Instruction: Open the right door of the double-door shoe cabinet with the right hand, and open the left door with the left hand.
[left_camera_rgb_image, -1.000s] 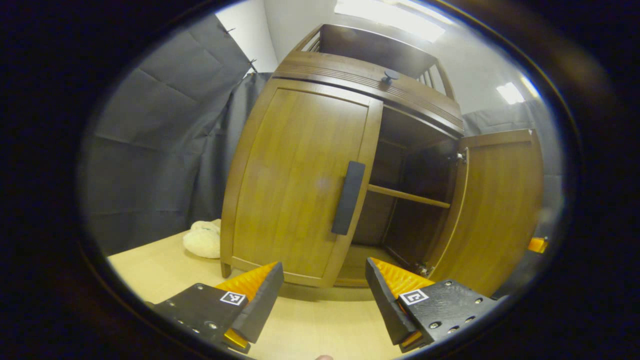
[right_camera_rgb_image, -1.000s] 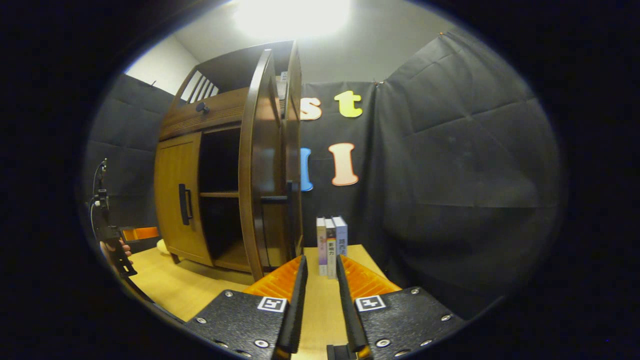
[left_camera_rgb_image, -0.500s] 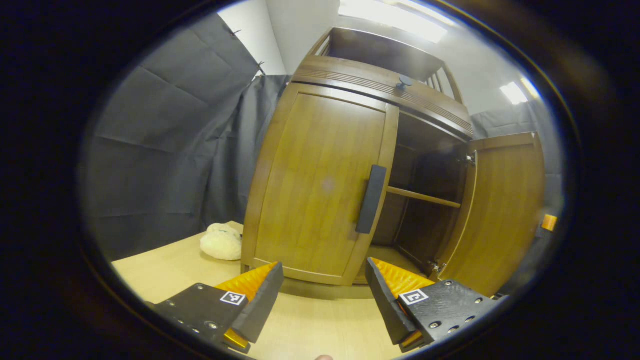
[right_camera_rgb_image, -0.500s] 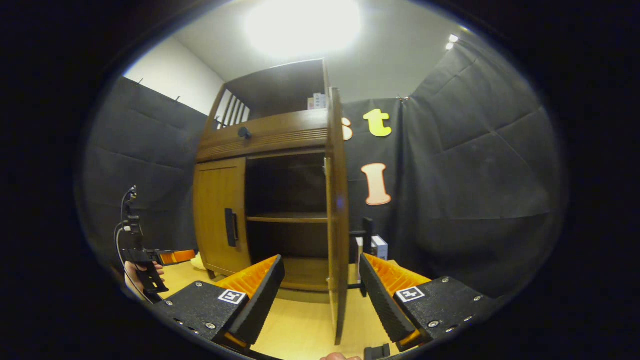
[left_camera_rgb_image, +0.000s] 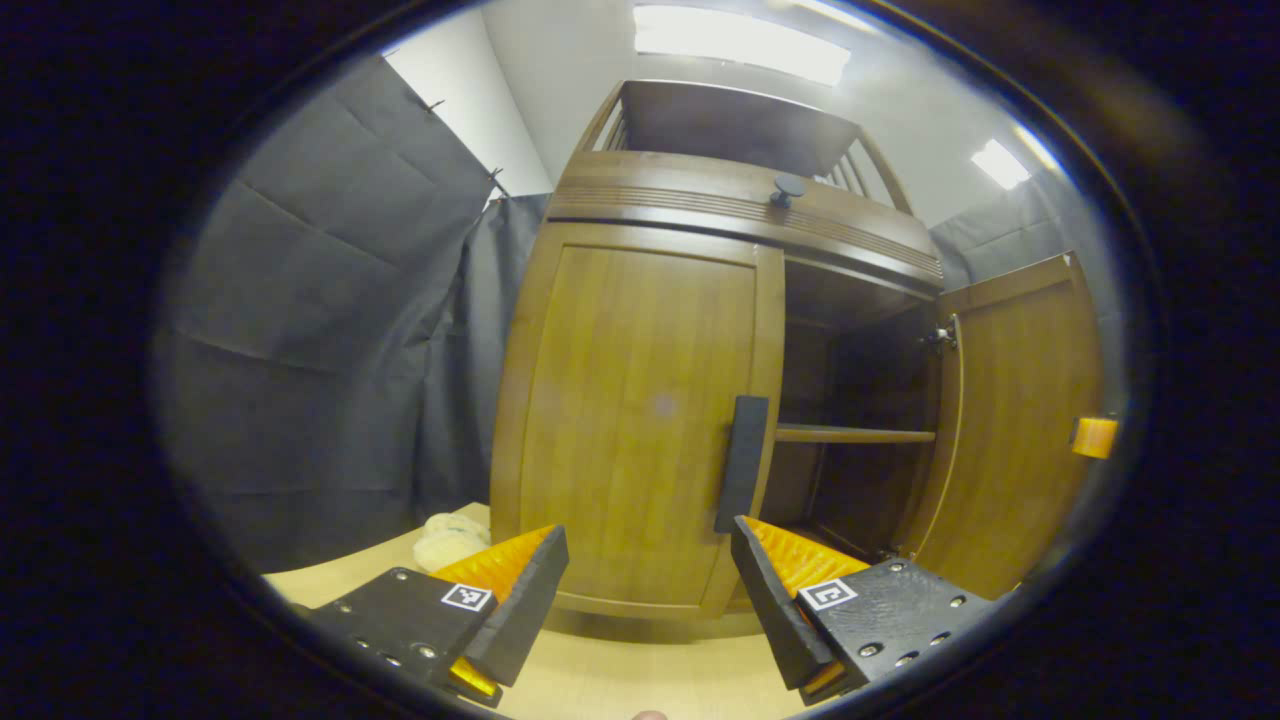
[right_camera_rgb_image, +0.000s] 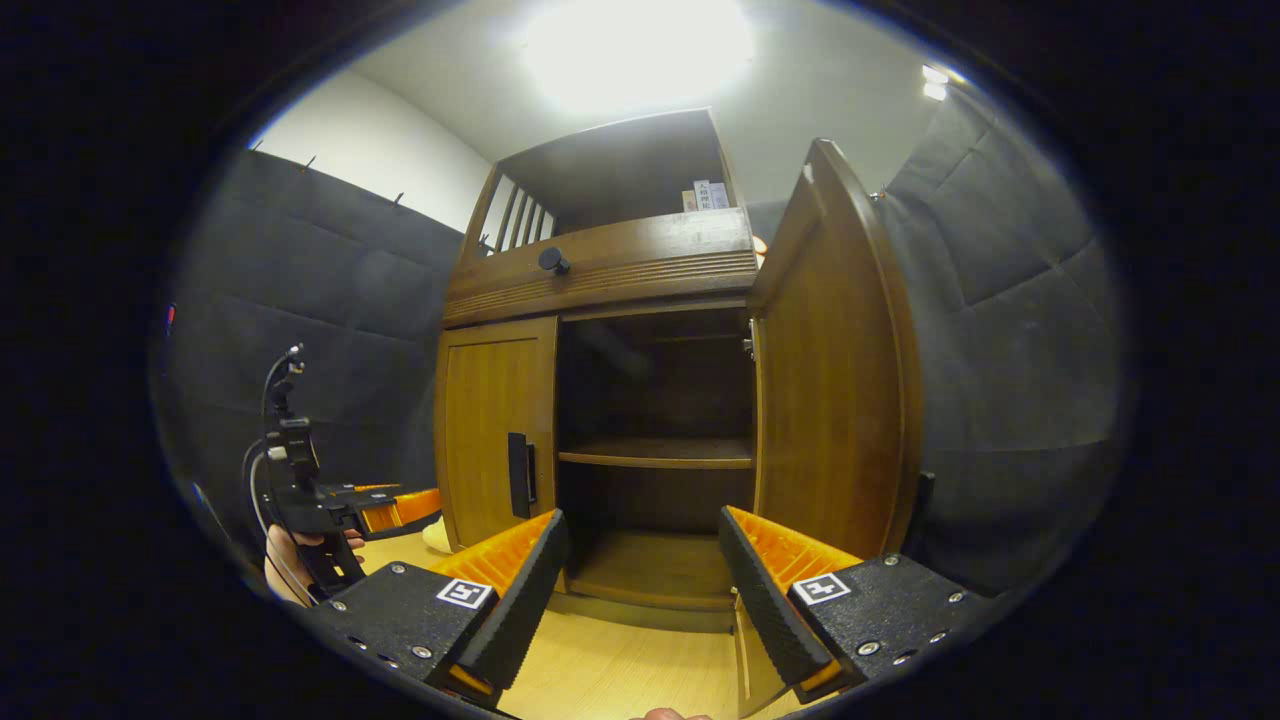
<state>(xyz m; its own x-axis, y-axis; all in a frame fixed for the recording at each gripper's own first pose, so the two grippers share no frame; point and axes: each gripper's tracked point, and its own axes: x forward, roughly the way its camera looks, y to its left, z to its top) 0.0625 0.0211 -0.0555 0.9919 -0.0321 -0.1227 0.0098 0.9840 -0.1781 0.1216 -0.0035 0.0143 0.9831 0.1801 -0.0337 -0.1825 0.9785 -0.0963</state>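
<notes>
Left gripper (left_camera_rgb_image: 648, 560) sits low and level, aimed at the shoe cabinet (left_camera_rgb_image: 700, 200), fingers spread wide with nothing between them, short of the left door (left_camera_rgb_image: 630, 420). That door is shut: flat wood-grain panel in a frame, with a dark vertical bar handle (left_camera_rgb_image: 742, 462) at its inner edge, just above the gripper's right finger. In the right gripper view the left gripper (right_camera_rgb_image: 395, 508) is held out from a hand (right_camera_rgb_image: 290, 560) at the left edge, cable looping up behind it, well apart from the cabinet. Right gripper (right_camera_rgb_image: 640, 565) also spread wide and empty, pointed into the open right bay. Right door (right_camera_rgb_image: 835, 380) swung out wide, inner face showing, same brown wood, metal hinge (right_camera_rgb_image: 748, 345) at its top; its lower edge lies close by the gripper's right finger, contact unclear. Inside: dark bay with one flat wooden shelf (right_camera_rgb_image: 660, 452). Ribbed moulding band above the doors with a round dark knob (right_camera_rgb_image: 550, 260). Slatted open top section. Cabinet stands on a pale wood worktop (right_camera_rgb_image: 610, 670), towards its far edge. A soft cream-coloured lump (left_camera_rgb_image: 450, 535) lies on the worktop by the cabinet's left foot.
</notes>
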